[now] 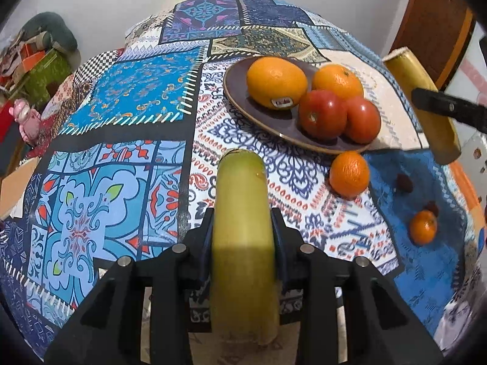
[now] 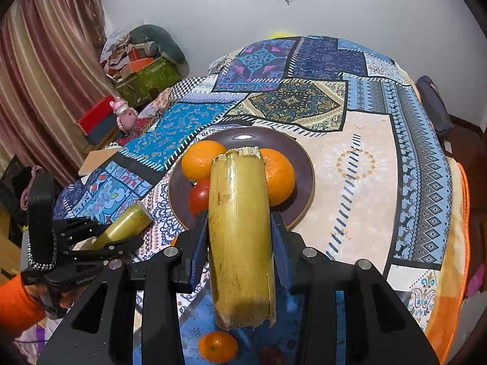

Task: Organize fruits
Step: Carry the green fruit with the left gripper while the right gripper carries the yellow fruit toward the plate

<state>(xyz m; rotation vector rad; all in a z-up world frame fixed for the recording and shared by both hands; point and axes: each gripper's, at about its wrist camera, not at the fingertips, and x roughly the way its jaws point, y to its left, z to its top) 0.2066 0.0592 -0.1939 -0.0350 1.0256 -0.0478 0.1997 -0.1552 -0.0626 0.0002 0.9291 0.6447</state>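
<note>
Left wrist view: our left tongs [image 1: 243, 231] clamp a green cane [image 1: 243, 213], our right tongs [image 2: 240, 237] a yellow cane [image 2: 240, 228]. The plate [image 1: 243, 97] on the bench already holds four fruits; two mandarins [image 1: 349, 174] wait beside it.

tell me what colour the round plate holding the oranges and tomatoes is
Dark brownish-purple round plate, clearest in the right wrist view.
</note>
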